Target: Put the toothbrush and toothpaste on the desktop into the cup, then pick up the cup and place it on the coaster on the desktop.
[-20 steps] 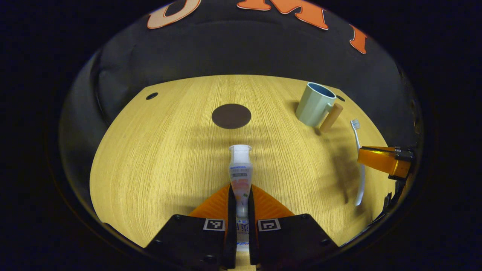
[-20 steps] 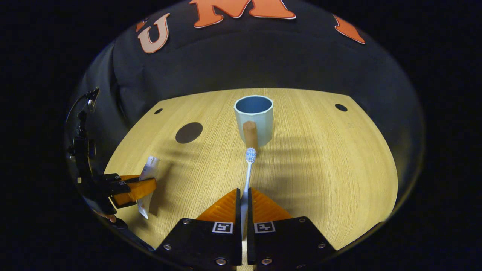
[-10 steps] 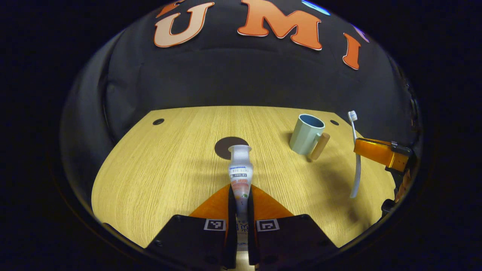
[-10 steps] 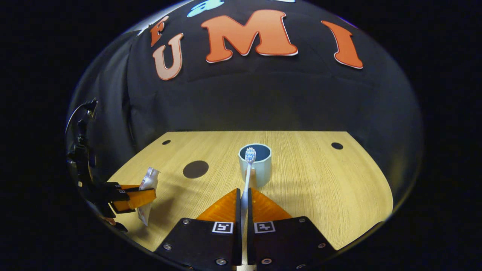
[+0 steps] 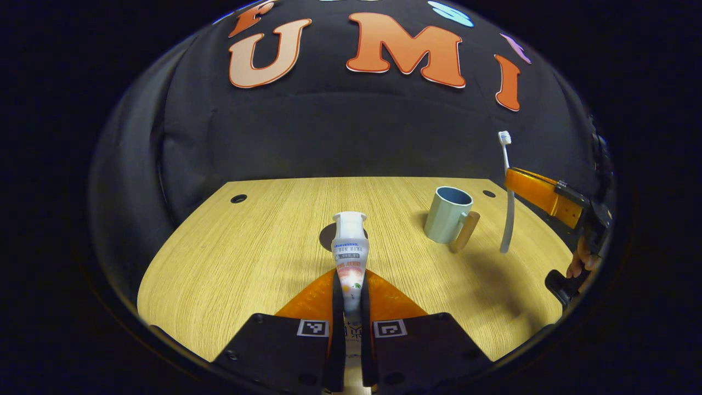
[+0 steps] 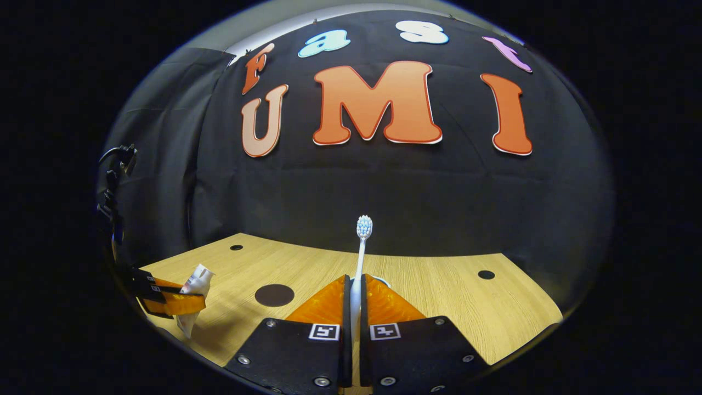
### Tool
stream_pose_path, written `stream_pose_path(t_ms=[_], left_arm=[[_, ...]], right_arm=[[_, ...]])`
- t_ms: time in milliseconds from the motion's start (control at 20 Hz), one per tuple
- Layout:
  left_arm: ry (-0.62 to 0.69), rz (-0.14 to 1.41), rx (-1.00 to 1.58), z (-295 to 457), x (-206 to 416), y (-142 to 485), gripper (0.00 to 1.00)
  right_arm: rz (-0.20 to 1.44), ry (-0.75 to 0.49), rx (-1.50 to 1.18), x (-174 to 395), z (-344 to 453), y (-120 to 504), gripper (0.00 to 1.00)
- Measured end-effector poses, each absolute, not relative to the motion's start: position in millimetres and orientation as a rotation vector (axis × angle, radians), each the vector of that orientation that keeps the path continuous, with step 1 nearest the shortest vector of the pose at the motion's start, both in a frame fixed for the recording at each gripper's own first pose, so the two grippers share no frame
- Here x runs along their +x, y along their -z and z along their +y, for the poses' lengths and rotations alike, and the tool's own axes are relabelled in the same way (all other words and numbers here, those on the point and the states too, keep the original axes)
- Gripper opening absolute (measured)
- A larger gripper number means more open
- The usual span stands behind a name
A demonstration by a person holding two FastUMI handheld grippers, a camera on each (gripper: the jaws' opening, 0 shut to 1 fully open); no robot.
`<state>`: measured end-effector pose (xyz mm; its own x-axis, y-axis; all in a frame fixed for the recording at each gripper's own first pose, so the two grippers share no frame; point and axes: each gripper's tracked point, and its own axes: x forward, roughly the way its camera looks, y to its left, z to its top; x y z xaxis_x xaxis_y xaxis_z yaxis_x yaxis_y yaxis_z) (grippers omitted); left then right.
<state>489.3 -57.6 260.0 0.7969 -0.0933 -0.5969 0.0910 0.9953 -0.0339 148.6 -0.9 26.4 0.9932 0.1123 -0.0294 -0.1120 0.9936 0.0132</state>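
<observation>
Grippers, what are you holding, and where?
Left gripper pinches the toothpaste near its flat tail; right gripper pinches the toothbrush low on its handle.

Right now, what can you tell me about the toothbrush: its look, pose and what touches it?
The toothbrush is slim, white and plastic-looking, with a small head of white and blue bristles at the top. It stands nearly upright, bristles up, lifted off the wooden desktop. The right gripper is shut on its handle, both orange fingers pressing it. In the left gripper view it hangs just right of the pale green cup, touching nothing else.
</observation>
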Motion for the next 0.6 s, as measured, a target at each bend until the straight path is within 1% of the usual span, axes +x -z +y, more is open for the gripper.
stream_pose_path(t_ms=[250, 450, 600], left_arm=[[0.102, 0.633, 0.006, -61.2, 498.5, -250.5, 0.16], [0.102, 0.617, 0.014, -60.5, 505.4, -248.5, 0.16], [0.107, 0.608, 0.012, -59.4, 514.5, -250.7, 0.16]], right_arm=[[-0.169, -0.107, 0.038, 174.7, -4.4, -66.6, 0.05], [-0.263, -0.118, 0.054, 198.9, -6.3, -82.6, 0.06], [-0.306, -0.124, 0.068, 216.3, -8.0, -82.9, 0.06]])
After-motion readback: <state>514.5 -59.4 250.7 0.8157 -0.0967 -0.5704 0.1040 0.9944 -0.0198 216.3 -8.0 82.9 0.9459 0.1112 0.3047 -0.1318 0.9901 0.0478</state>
